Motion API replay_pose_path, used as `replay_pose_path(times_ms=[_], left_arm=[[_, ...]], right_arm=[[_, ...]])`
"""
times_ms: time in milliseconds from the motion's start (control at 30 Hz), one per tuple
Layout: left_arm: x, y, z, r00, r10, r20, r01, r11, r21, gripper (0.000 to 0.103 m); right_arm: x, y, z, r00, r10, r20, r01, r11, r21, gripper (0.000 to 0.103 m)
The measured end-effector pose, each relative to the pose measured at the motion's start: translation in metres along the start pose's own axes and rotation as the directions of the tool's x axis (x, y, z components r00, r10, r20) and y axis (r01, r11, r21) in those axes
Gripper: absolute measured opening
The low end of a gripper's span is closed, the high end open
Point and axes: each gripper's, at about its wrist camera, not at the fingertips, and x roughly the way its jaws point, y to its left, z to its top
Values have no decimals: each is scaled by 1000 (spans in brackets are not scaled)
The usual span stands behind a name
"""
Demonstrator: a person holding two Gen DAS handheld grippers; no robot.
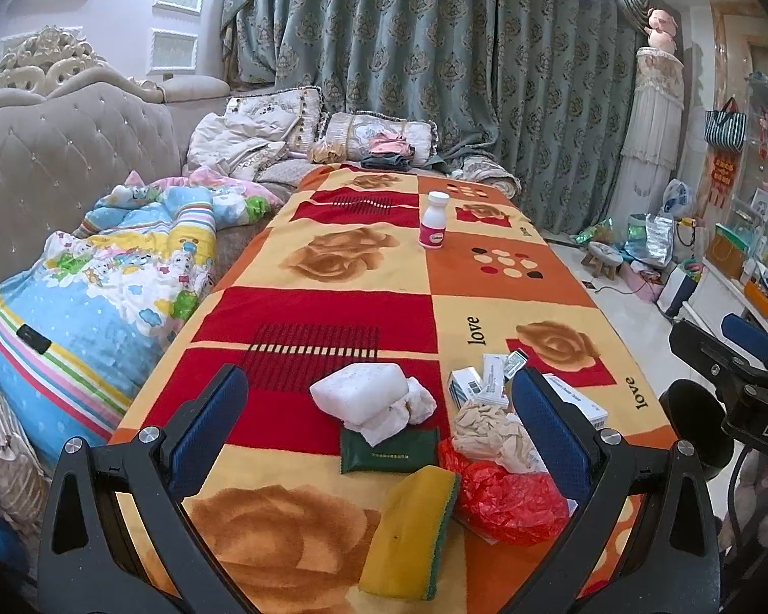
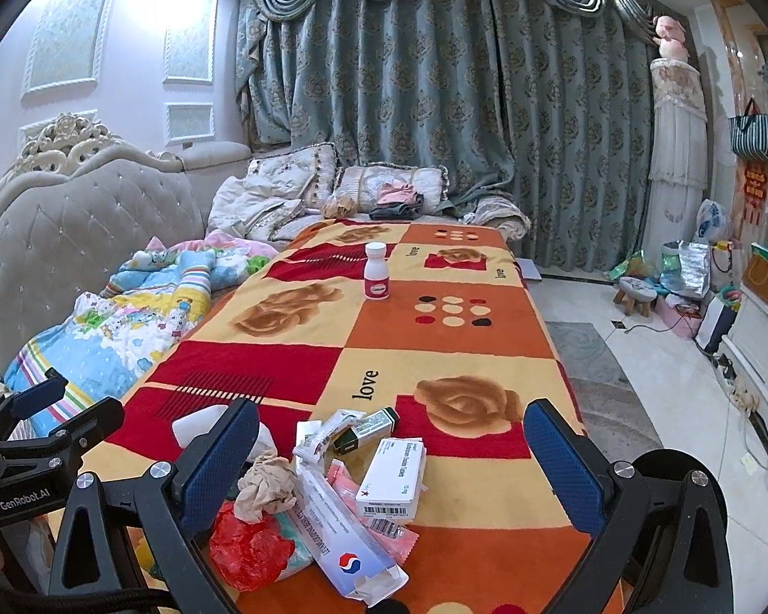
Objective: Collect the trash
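A heap of trash lies at the near end of the blanket-covered table [image 1: 363,266]. In the left wrist view I see a white foam block with crumpled tissue [image 1: 363,391], a dark green packet [image 1: 389,453], a yellow-green sponge [image 1: 409,532], a red plastic bag [image 1: 507,499] and a beige crumpled cloth [image 1: 486,427]. My left gripper [image 1: 379,424] is open above them, empty. In the right wrist view lie white medicine boxes [image 2: 391,476], a long opened carton [image 2: 348,542], a small green box [image 2: 366,427], the red bag [image 2: 248,545] and the cloth [image 2: 266,483]. My right gripper [image 2: 391,460] is open, empty.
A white pill bottle [image 1: 433,220] stands upright far up the table, also in the right wrist view [image 2: 376,271]. A sofa with a cartoon quilt [image 1: 102,276] runs along the left. Tiled floor with a stool [image 2: 635,294] and bags lies to the right.
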Motion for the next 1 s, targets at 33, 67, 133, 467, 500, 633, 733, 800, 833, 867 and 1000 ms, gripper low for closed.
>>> replay_pose_path(times_ms=[33, 67, 133, 467, 500, 633, 733, 800, 833, 867, 1000], left_arm=[[0, 0, 0, 1000, -1, -1, 1, 1000, -1, 103], [0, 0, 0, 1000, -1, -1, 1, 1000, -2, 103], [0, 0, 0, 1000, -4, -2, 4, 1000, -4, 103], [0, -1, 0, 1000, -8, -7, 8, 1000, -6, 103], [0, -1, 0, 1000, -9, -8, 9, 1000, -6, 103], [0, -1, 0, 1000, -8, -9, 8, 1000, -6, 103], [0, -3, -1, 1000, -10, -11, 10, 1000, -4, 103], [0, -4, -1, 1000, -11, -12, 11, 1000, -5, 103], [0, -3, -1, 1000, -12, -12, 12, 1000, -6, 103], [0, -4, -2, 1000, -13, -14, 13, 1000, -7, 103], [0, -4, -2, 1000, -14, -15, 14, 1000, -6, 103]], right_arm=[[0, 0, 0, 1000, 1, -1, -1, 1000, 0, 103], [0, 0, 0, 1000, 1, -1, -1, 1000, 1, 103], [0, 0, 0, 1000, 1, -1, -1, 1000, 1, 103], [3, -1, -1, 1000, 5, -20, -5, 1000, 2, 103], [3, -1, -1, 1000, 5, -21, -4, 1000, 3, 103], [4, -2, -2, 1000, 4, -26, -4, 1000, 4, 103], [5, -3, -3, 1000, 6, -29, -5, 1000, 5, 103], [5, -3, -2, 1000, 5, -31, -5, 1000, 4, 103], [5, -3, -3, 999, 5, -32, -5, 1000, 4, 103], [5, -3, -3, 999, 5, -35, -5, 1000, 3, 103], [6, -4, -5, 999, 6, -38, -6, 1000, 4, 103]])
